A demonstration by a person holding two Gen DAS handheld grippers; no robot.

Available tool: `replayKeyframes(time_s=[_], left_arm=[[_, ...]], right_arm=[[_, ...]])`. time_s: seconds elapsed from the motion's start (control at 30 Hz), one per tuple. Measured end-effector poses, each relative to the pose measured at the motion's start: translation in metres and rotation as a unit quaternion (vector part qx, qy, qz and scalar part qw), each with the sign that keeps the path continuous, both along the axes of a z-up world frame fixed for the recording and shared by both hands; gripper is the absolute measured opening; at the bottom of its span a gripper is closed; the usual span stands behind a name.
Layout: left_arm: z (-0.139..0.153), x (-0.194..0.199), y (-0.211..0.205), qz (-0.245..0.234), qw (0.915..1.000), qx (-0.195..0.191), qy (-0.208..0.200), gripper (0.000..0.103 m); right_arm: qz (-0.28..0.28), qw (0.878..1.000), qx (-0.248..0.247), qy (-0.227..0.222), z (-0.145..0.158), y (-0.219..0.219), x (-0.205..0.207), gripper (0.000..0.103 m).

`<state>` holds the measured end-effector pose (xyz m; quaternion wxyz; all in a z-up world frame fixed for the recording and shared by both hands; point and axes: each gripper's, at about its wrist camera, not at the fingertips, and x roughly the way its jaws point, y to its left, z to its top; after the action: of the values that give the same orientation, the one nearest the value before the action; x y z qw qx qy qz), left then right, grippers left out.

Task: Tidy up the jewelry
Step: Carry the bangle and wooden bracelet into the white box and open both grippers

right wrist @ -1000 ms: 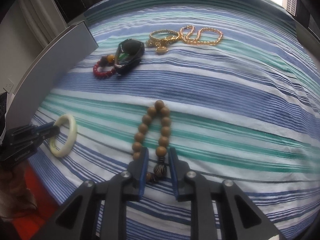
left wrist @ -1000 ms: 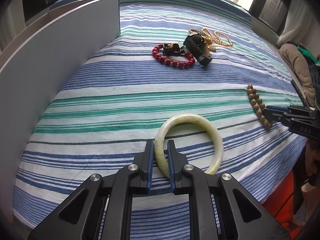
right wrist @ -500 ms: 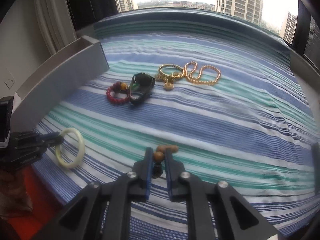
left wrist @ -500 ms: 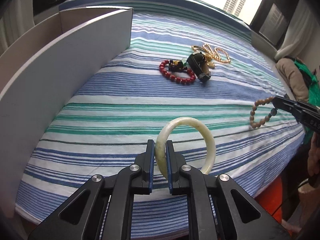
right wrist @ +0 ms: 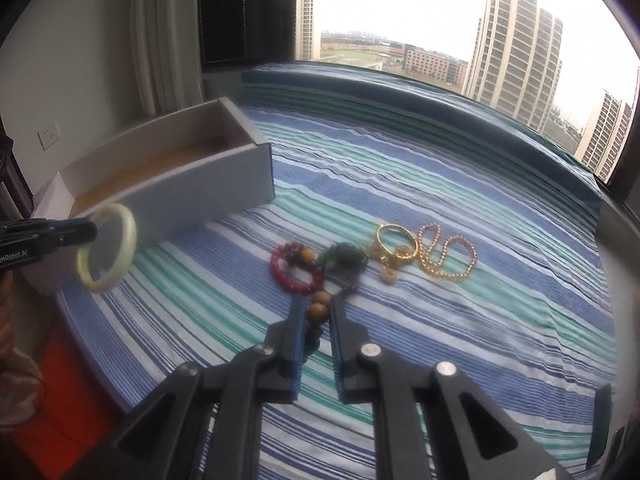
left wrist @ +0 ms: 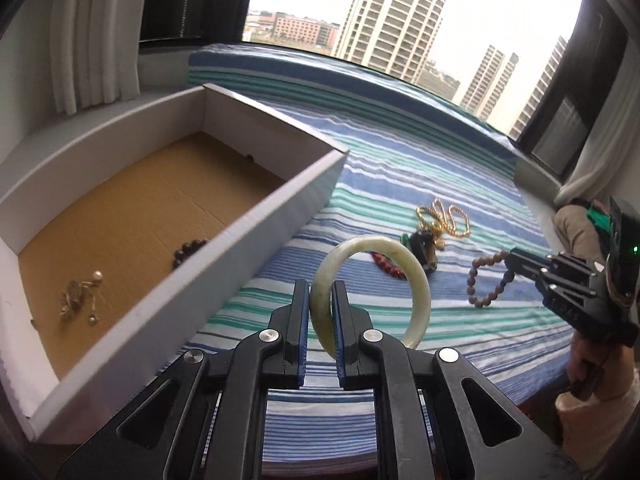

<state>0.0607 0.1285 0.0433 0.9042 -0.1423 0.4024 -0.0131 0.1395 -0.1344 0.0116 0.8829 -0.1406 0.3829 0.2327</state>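
Both tools lifted, each gripping a bracelet

Our left tool (left wrist: 320,300) clamps the jade bangle (left wrist: 372,288) just right of the box (left wrist: 240,240); our right tool (right wrist: 316,320) pinches the wooden bead bracelet (left wrist: 486,280) above the striped bed (right wrist: 440,200).

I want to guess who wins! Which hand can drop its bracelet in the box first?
Probably the left: its gripper holds the pale bangle right beside the box. The right gripper, with the wooden beads, is farther away.
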Motion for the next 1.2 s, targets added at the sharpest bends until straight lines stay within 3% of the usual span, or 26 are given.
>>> replayKeyframes(time_s=[0.3, 0.5, 0.63, 0.9, 1.03, 1.2], left_arm=[[0.036, -0.028, 0.091, 0.096, 0.9943, 0.032, -0.032, 0.009], [0.023, -0.042, 0.145, 0.164, 0.9856, 0.038, -0.019, 0.009], [0.007, -0.049, 0.171, 0.196, 0.9801, 0.035, -0.002, 0.009], [-0.027, -0.054, 0.188, 0.219, 0.9740, 0.039, 0.042, 0.009], [-0.044, -0.052, 0.187, 0.218, 0.9732, 0.040, 0.060, 0.010], [-0.062, -0.048, 0.189, 0.227, 0.9688, 0.055, 0.082, 0.010]], right_arm=[[0.075, 0.996, -0.008, -0.054, 0.044, 0.088, 0.015, 0.012], [0.130, 0.988, -0.003, -0.081, 0.064, 0.156, 0.019, 0.012], [0.165, 0.984, 0.014, -0.070, 0.067, 0.202, 0.020, 0.012], [0.224, 0.974, 0.016, -0.024, 0.037, 0.286, 0.024, 0.012], [0.236, 0.971, 0.016, 0.028, 0.008, 0.311, 0.032, 0.012], [0.234, 0.971, 0.006, 0.056, -0.021, 0.329, 0.036, 0.012]])
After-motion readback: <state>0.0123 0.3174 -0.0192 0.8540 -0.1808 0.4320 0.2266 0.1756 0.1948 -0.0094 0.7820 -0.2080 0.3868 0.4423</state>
